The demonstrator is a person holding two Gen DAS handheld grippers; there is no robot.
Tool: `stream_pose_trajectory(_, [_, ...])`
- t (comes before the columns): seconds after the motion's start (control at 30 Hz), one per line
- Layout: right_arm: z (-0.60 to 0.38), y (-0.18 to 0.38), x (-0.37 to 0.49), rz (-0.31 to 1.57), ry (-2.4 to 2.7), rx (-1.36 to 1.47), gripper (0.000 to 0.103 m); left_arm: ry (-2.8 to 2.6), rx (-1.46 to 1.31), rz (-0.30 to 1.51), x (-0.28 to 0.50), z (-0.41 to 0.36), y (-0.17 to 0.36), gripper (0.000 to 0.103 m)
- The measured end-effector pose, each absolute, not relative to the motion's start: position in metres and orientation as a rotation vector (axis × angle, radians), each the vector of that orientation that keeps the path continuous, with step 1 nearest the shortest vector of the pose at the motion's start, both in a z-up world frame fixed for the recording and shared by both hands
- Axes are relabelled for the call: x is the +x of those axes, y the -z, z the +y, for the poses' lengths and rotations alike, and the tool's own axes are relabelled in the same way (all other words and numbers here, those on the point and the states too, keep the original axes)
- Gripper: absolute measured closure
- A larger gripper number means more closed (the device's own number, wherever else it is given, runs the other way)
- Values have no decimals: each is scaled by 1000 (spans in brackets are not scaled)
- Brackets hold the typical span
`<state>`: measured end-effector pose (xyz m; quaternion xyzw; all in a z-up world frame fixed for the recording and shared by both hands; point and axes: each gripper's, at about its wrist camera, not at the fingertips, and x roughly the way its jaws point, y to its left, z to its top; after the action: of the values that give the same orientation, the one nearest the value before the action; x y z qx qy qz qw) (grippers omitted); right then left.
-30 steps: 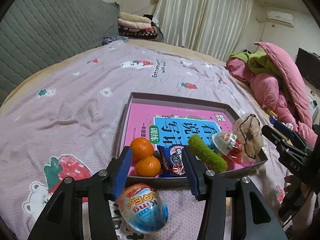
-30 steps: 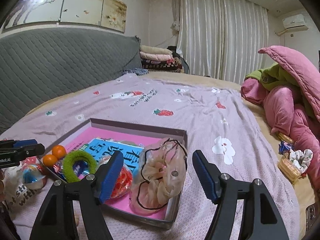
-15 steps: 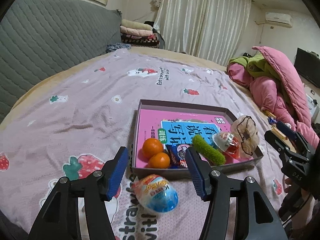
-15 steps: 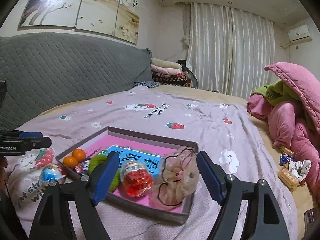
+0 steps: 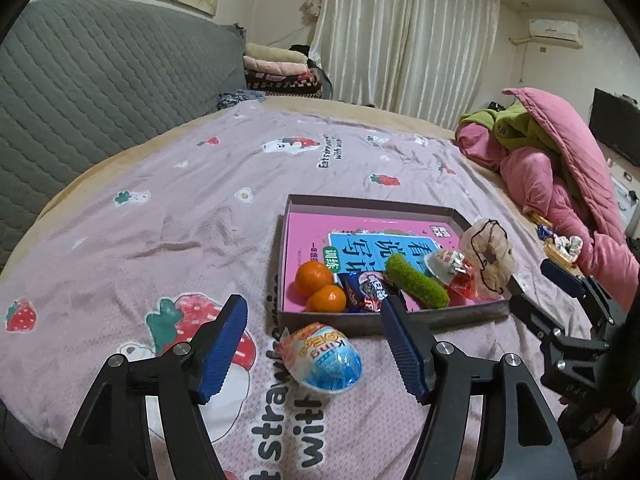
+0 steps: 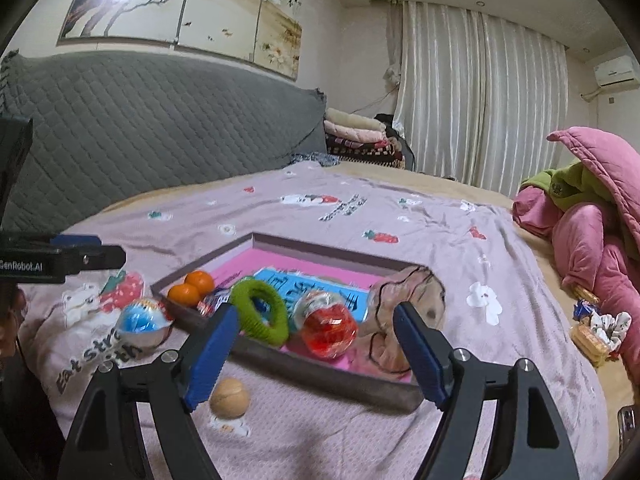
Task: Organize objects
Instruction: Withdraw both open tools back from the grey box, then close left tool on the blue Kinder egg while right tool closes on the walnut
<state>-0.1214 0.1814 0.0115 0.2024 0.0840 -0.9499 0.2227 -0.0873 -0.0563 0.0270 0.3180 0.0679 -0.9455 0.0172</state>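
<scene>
Since a second earlier, both of my grippers had drawn back from the shallow box (image 5: 362, 201), and the blue egg toy (image 5: 323, 357) sat farther out from my left gripper (image 5: 316, 350). That gripper's jaws were opening, with the egg lying on the bedspread (image 5: 160, 216) between them, touched by neither pad, just outside the box's near wall. My right gripper (image 6: 316, 350) hung with its fingers spread wide on nothing. Inside the box lay two oranges (image 5: 314, 278), a green scrunchie (image 6: 260, 316), a red egg toy (image 6: 328, 330) and a beige scrunchie (image 5: 488, 258). A small wooden ball (image 6: 230, 397) rested on the bedspread near my right gripper.
</scene>
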Motion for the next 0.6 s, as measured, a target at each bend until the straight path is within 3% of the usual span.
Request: stream_pose_trajectory(0.6, [148,19,-105,349,2502,709,24,2920,1129,153,-83,-50,7,32])
